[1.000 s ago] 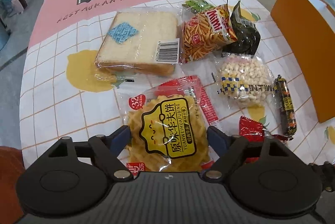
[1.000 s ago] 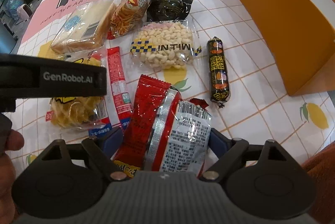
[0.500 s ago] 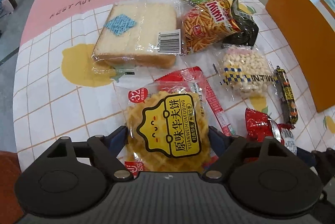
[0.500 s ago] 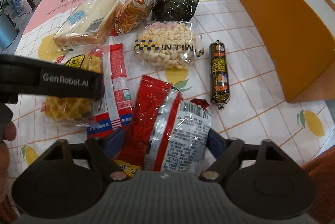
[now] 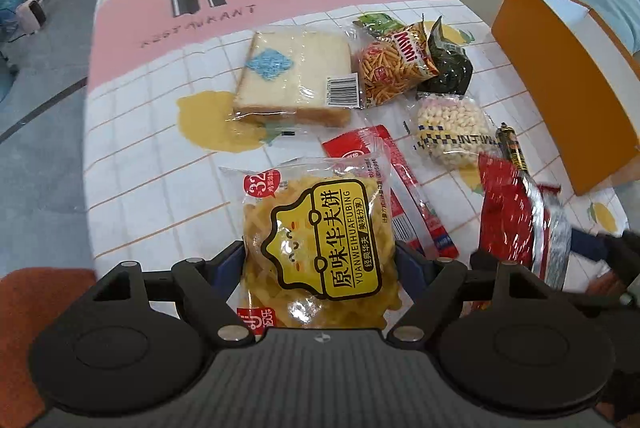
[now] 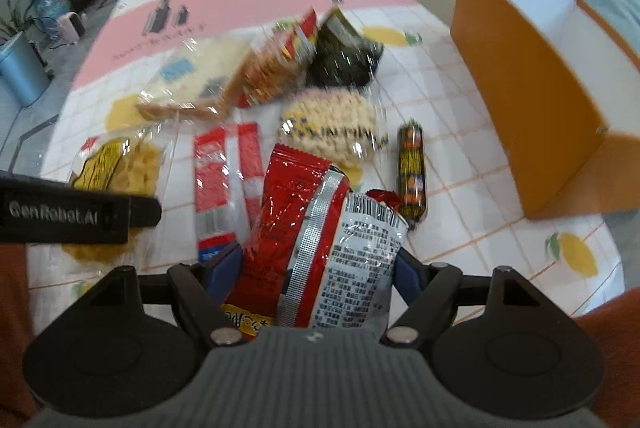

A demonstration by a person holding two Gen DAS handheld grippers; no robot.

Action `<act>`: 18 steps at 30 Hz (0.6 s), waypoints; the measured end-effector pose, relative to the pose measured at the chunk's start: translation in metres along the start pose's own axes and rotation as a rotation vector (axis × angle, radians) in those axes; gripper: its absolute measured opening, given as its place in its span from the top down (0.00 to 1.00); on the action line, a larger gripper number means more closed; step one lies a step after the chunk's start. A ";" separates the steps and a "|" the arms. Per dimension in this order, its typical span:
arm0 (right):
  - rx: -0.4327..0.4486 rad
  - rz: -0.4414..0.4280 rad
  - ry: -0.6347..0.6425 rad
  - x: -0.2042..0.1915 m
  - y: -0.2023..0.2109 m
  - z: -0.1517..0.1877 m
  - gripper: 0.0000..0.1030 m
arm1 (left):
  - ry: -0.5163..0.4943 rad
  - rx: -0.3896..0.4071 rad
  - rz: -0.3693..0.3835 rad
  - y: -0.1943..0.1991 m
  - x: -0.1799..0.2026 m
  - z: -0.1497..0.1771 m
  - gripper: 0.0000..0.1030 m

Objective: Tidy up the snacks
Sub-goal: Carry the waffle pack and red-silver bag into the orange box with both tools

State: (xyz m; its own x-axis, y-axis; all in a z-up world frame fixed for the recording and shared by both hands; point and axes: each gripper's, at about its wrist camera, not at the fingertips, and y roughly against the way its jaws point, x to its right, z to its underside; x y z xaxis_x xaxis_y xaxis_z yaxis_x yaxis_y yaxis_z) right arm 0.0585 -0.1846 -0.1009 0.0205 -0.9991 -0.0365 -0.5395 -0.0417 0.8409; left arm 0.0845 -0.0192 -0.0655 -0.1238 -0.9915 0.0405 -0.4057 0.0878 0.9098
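Both tools carry snacks: our left tool (image 5: 320, 260) clamps the waffle packet (image 5: 320, 240), our right tool (image 6: 320, 268) the red packet (image 6: 316, 240), both clear of the worktop (image 5: 160, 164). The orange box (image 6: 532, 108) stands open to the right, nearer our right tool.

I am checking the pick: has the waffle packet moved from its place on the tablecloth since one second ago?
Yes. The waffle packet, held in the left gripper, has lifted off the tablecloth, uncovering the red packet beneath.
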 end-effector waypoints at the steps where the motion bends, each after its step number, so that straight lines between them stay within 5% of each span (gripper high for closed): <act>1: 0.016 -0.006 0.009 0.000 0.007 -0.002 0.26 | -0.002 0.008 0.004 0.007 0.002 0.000 0.13; 9: 0.111 -0.021 0.138 0.024 0.059 -0.030 0.26 | -0.061 0.102 0.049 0.065 0.034 -0.019 0.13; 18: 0.198 0.053 0.161 0.105 0.105 -0.076 0.26 | -0.149 0.174 0.156 0.098 0.100 -0.064 0.13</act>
State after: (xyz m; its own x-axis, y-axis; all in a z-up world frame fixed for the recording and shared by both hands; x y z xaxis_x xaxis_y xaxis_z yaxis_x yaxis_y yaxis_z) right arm 0.0680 -0.2941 0.0243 0.1129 -0.9881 0.1044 -0.6972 -0.0040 0.7169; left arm 0.0906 -0.1160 0.0544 -0.3235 -0.9408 0.1012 -0.5189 0.2658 0.8125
